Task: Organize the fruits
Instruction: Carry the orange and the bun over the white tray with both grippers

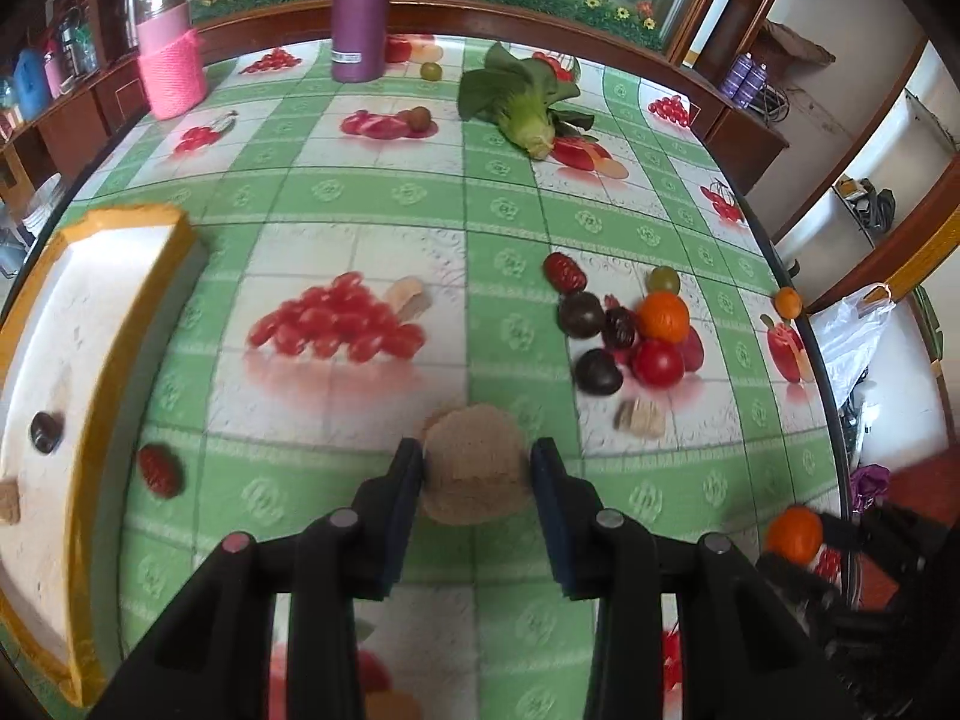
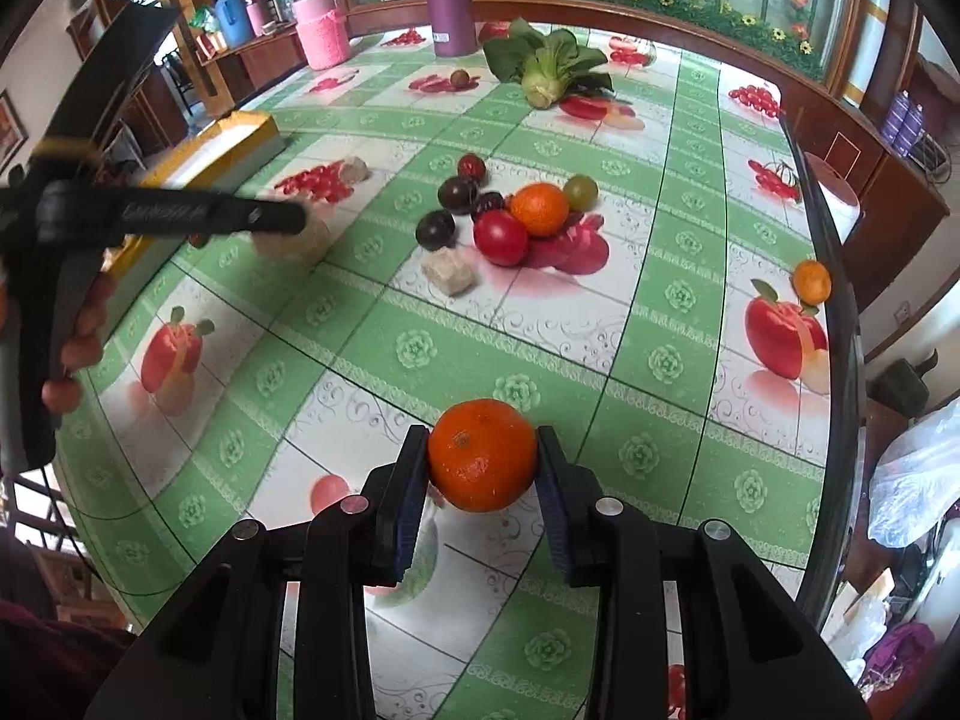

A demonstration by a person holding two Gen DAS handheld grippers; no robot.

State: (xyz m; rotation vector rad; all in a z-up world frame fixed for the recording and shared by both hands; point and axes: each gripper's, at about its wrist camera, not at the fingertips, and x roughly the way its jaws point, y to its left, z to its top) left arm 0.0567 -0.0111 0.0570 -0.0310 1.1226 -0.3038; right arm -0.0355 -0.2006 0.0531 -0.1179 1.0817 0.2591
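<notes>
My left gripper [image 1: 477, 468] is shut on a tan bread-like piece [image 1: 474, 471] just above the tablecloth. My right gripper [image 2: 483, 456] is shut on an orange [image 2: 483, 453]; that orange also shows in the left wrist view [image 1: 793, 533]. A pile of fruit lies mid-table: an orange [image 2: 539, 209], a red tomato [image 2: 500, 237], dark plums [image 2: 436, 229], a green grape [image 2: 580, 191] and a tan cube [image 2: 449, 272]. A white tray with a yellow rim [image 1: 129, 222] stands at the left and holds a dark fruit [image 1: 45, 431]. A red date [image 1: 159, 469] lies beside the tray.
A purple cylinder [image 1: 360, 6], a pink jar [image 1: 168, 54] and a leafy green vegetable [image 1: 522, 102] stand at the back. A small orange [image 2: 811, 281] sits at the table's right edge. The left gripper's body [image 2: 150, 213] shows in the right wrist view.
</notes>
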